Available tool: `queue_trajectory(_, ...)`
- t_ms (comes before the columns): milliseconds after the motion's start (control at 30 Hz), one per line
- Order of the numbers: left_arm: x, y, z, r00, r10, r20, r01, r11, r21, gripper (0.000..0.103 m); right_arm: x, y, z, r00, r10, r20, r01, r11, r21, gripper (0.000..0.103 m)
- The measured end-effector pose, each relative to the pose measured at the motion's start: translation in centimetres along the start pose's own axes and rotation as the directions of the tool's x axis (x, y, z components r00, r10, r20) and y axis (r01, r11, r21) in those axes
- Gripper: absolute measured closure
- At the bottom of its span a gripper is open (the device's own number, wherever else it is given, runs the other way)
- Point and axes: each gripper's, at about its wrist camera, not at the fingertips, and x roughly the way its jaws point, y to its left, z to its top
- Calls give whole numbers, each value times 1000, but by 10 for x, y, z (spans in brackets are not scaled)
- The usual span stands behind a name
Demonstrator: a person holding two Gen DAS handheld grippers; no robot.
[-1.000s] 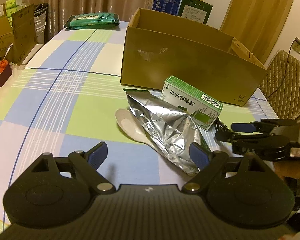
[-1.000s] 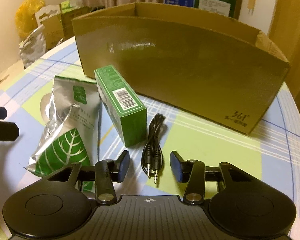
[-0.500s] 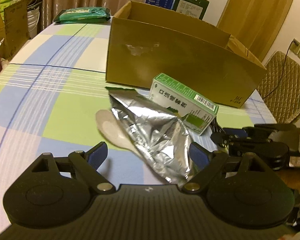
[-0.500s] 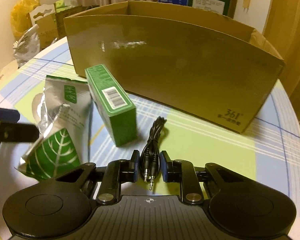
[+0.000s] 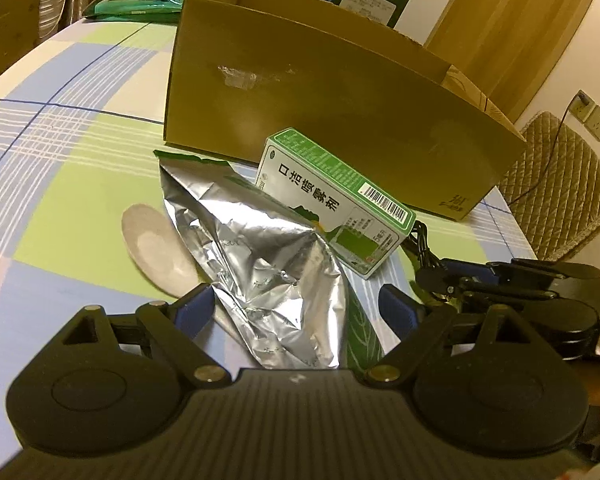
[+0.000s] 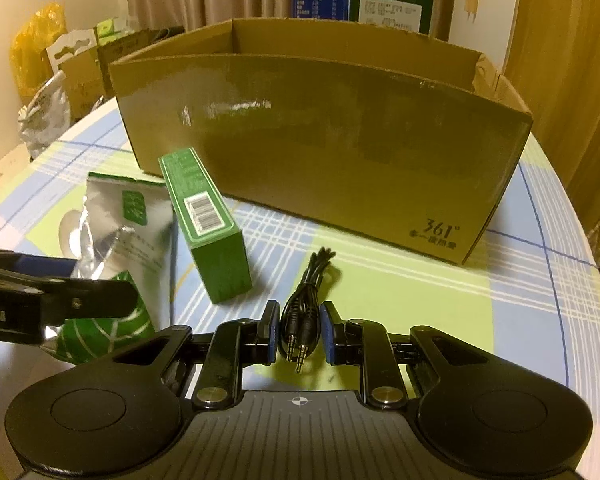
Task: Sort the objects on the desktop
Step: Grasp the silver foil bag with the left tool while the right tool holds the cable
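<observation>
The left gripper [image 5: 294,306] has its jaws wide open around the crinkly silver foil pouch [image 5: 260,256], not squeezing it. A white plastic spoon [image 5: 152,246] pokes out left of them. The green-and-white carton [image 5: 332,204] lies just ahead, before the big brown cardboard box [image 6: 340,148]. The right gripper [image 6: 299,332] pinches the black audio cable [image 6: 300,312]; bare checked desk [image 6: 520,288] lies to the right.

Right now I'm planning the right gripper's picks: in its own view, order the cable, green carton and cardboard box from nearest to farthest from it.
1. Cable: between the right gripper pads.
2. Green carton: ahead, to the left.
3. Cardboard box: behind both, across the table.
</observation>
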Motion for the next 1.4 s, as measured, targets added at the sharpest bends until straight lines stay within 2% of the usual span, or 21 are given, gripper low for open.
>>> queue_trajectory(200, 16, -4, 4, 1000, 9, -16, -9, 1000, -8, 17, 1, -6, 0, 1000, -21, -10, 21, 999, 24, 85)
queue_trajectory(367, 25, -7, 10, 999, 32, 8, -32, 999, -7, 17, 3, -9, -3, 999, -24, -23, 25, 999, 26, 85)
queue_trajectory(500, 27, -11, 14, 998, 65, 7, -65, 997, 31, 33, 3, -7, -2, 999, -21, -27, 22, 999, 24, 85)
queue_trajectory(633, 25, -13, 15, 998, 56, -11, -55, 997, 59, 41, -1, -4, -3, 999, -10, -30, 11, 999, 34, 85)
queue_trajectory(867, 0, -31, 1, 996, 33, -78, -17, 980, 197, 49, -23, -3, -21, 999, -8, -54, 10, 999, 35, 85)
queue_trajectory(1000, -16, -45, -17, 990, -20, -138, 58, 959, 277, 50, -42, -6, -39, 997, -7, -74, 13, 997, 80, 85)
queue_trajectory(1133, -32, -51, -42, 978, -88, -188, 142, 945, 296, 49, -64, -6, -58, 997, -2, -79, 11, 993, 116, 85)
queue_trajectory(1267, -42, -55, -55, 982, -79, -171, 130, 940, 316, 43, -72, -8, -67, 997, -12, -77, 23, 990, 141, 85)
queue_trajectory(1333, -43, -53, -56, 985, -60, -160, 106, 948, 301, 36, -73, -9, -68, 997, -19, -74, 30, 988, 148, 85)
queue_trajectory(1400, -42, -52, -54, 987, -52, -155, 93, 957, 273, 34, -73, -11, -69, 997, -28, -74, 39, 987, 154, 85)
